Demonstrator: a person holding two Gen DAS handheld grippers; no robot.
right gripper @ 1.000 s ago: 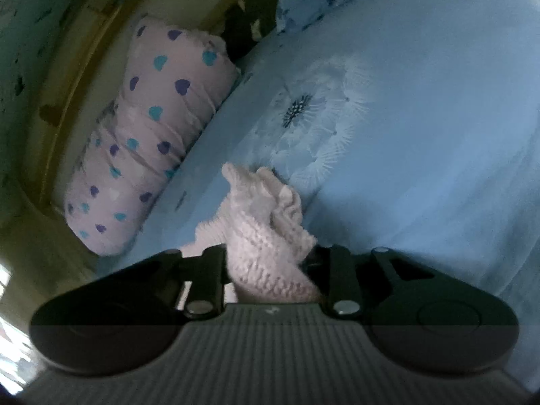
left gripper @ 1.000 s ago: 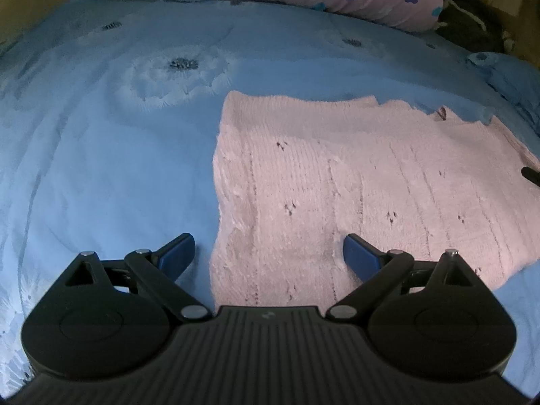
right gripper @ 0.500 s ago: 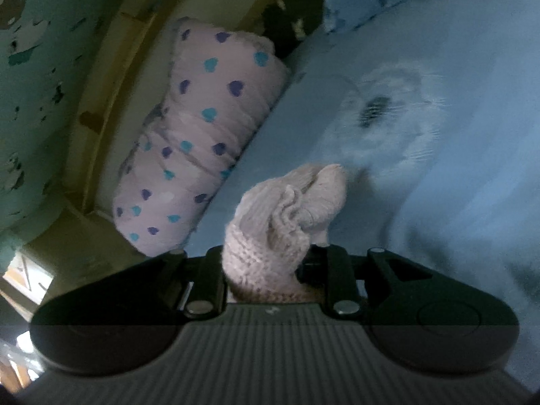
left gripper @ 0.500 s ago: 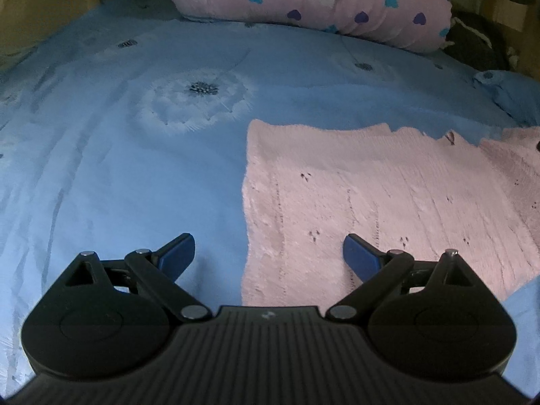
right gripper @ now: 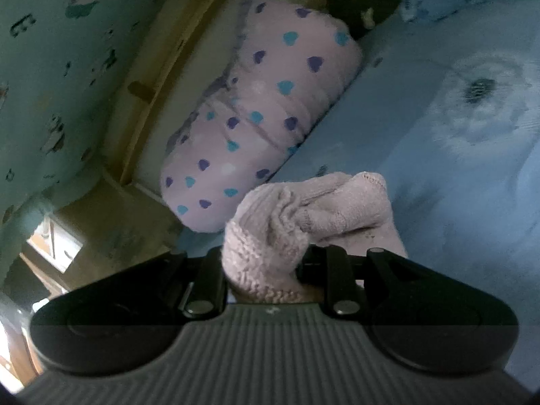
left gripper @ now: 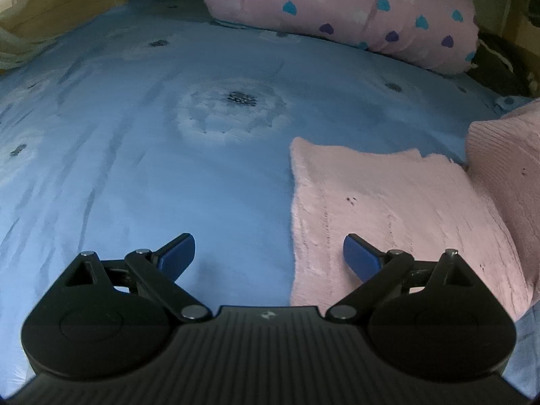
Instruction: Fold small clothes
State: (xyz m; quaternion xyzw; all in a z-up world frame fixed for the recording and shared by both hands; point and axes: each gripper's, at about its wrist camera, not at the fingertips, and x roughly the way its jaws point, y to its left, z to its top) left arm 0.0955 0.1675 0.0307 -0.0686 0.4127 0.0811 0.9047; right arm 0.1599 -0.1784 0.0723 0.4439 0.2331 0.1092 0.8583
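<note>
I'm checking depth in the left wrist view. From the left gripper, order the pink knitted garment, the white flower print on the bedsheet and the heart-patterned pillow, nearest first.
From the left gripper, which is open:
1. Pink knitted garment: right side, its near edge by the right fingertip.
2. White flower print: mid-bed, slightly left of centre, beyond the garment's far edge.
3. Heart-patterned pillow: at the bed's far end, upper right.

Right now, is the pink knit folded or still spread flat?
Mid-fold: the pink knit mostly lies flat on the blue sheet, with one edge bunched and lifted in the right gripper.
</note>
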